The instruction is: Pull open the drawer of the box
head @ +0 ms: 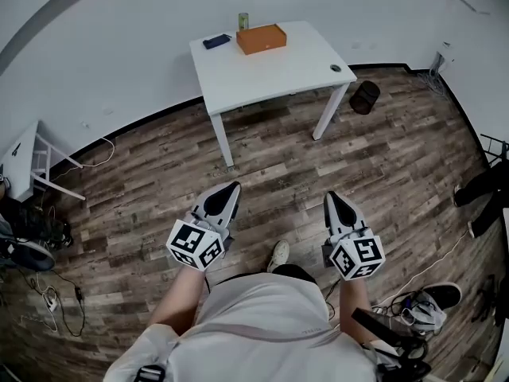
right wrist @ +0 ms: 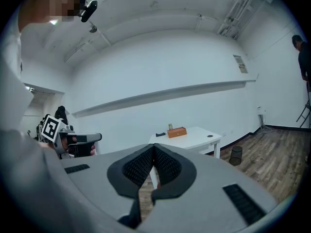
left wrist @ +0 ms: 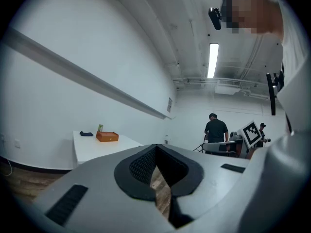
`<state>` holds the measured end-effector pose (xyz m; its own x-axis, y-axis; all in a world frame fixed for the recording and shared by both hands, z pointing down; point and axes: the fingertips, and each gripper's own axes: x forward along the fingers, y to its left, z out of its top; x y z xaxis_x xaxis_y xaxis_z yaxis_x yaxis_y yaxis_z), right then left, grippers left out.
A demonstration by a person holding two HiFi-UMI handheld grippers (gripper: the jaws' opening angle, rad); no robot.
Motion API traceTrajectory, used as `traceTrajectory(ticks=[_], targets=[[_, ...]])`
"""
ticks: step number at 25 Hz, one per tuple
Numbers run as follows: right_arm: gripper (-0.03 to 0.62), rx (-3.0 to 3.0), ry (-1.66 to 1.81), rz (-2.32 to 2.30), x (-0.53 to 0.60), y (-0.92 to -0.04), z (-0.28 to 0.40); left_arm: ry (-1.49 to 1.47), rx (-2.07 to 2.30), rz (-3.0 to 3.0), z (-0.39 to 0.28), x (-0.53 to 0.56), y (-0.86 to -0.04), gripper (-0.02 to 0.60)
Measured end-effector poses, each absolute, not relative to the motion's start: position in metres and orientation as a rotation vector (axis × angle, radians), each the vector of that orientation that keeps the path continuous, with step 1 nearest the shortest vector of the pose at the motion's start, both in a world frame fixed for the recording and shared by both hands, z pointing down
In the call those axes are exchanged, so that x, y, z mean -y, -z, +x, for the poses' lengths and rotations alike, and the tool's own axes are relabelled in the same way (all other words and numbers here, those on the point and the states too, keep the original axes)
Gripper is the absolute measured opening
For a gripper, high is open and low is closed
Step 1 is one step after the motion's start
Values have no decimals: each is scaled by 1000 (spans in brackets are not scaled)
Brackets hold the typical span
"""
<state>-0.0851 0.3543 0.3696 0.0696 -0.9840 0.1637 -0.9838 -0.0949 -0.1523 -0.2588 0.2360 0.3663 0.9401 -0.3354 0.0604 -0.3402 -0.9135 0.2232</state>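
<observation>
Both pairs of fingers are pressed together with nothing between them: the left gripper (head: 231, 189) and the right gripper (head: 331, 198) are held low over the wood floor (head: 278, 173), pointing ahead. The orange box (head: 261, 38) stands well ahead of both fingertips, on the far side of the white worktop (head: 270, 74), with a green can (head: 243, 21) just behind it and a dark flat case (head: 216, 41) to its left. The step in hand looks like the approach. From here the drawer front and its pull cannot be made out, so the person should close in, find that face, and spread one gripper's fingers before reaching. The other gripper could steady the light box against sliding.
</observation>
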Motion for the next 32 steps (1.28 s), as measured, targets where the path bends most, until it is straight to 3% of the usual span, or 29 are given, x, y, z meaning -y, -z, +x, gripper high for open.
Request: traceTrajectory(ticks=[7, 15, 32], targets=[[2, -2217, 364, -2215, -315, -375, -11, -18, 581, 2867, -178, -205, -362, 9], [2, -2224, 386, -2181, -272, -381, 41, -40, 660, 2855, -138, -159, -366, 9], [2, -2232, 383, -2255, -86, -385, 155, -6, 681, 2797, -30, 41, -383, 9]])
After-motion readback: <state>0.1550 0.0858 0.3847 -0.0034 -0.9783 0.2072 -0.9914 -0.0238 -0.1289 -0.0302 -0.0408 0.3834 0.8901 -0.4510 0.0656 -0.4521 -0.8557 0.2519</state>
